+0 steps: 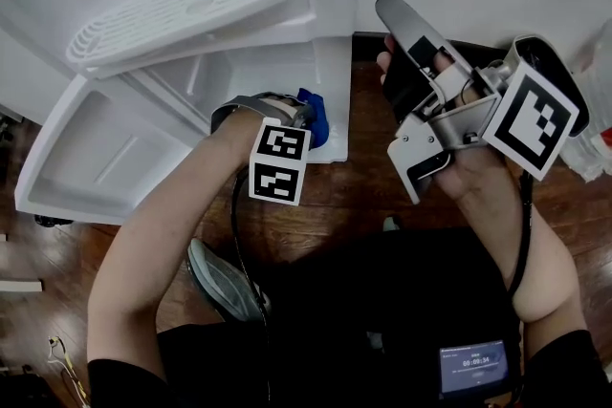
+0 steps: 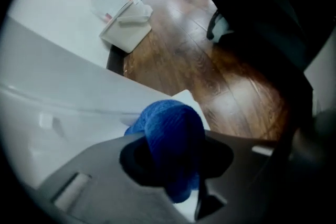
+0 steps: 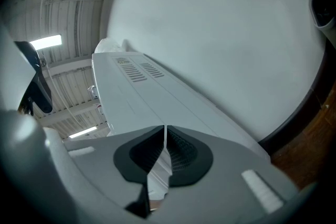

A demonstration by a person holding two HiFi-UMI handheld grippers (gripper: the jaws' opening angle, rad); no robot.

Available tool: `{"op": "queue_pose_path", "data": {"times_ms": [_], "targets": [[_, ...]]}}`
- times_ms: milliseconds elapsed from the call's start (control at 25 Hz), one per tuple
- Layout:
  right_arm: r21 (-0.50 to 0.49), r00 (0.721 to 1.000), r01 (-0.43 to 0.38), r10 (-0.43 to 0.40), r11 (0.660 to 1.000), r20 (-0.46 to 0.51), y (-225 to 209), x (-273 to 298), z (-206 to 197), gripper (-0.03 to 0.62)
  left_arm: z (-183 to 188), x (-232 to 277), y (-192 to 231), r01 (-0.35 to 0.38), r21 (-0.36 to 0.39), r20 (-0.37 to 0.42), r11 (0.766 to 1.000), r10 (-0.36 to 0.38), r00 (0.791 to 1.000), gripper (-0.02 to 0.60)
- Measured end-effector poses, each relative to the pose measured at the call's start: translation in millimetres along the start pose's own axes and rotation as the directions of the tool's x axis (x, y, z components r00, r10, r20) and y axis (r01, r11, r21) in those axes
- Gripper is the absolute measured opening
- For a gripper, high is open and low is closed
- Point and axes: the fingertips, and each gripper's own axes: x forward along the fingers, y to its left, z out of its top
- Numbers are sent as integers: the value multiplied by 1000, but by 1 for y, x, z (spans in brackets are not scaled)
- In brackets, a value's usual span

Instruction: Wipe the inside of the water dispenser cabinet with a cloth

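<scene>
A bunched blue cloth (image 2: 173, 141) is pinched between the jaws of my left gripper (image 2: 176, 157), which points steeply down. In the head view the blue cloth (image 1: 316, 115) sits at the lower right edge of the open white water dispenser cabinet (image 1: 239, 76), and the left gripper (image 1: 304, 121) is mostly hidden behind its marker cube. My right gripper (image 1: 400, 19) is held up to the right, away from the cabinet, shut with nothing between its jaws. In the right gripper view that gripper (image 3: 165, 139) points up along the dispenser's white side (image 3: 152, 92).
The cabinet door (image 1: 91, 158) hangs open at the lower left over a dark wood floor (image 1: 363, 186). A grey shoe (image 1: 225, 282) is below my left arm. A white board with a plastic bag (image 2: 118, 5) lies on the floor near the wall.
</scene>
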Motion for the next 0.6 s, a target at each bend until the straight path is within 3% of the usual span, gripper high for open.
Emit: {"op": "queue_pose_path", "data": {"times_ms": [120, 240, 360, 440, 520, 600], "targets": [[5, 1000, 6, -6, 1000, -6, -1, -1, -2, 18, -6, 6, 11, -19, -64, -6, 998, 18, 1000, 117], [3, 1000, 11, -11, 1000, -1, -2, -2, -1, 18, -21, 16, 36, -66, -211, -22, 975, 63, 998, 123], [8, 1000, 12, -13, 1000, 2, -4, -2, 0, 18, -45, 22, 65, -137, -368, -50, 920, 127, 991, 123], [5, 1000, 8, -8, 1000, -1, -3, -1, -1, 17, -79, 25, 87, -249, -423, -181, 871, 188, 965, 123], [-8, 1000, 2, -2, 1000, -8, -2, -1, -2, 17, -111, 28, 95, -347, -432, -322, 832, 217, 921, 123], [-22, 1000, 1, -1, 1000, -16, -2, -1, -4, 17, -118, 31, 89, -362, -485, -352, 796, 201, 914, 121]]}}
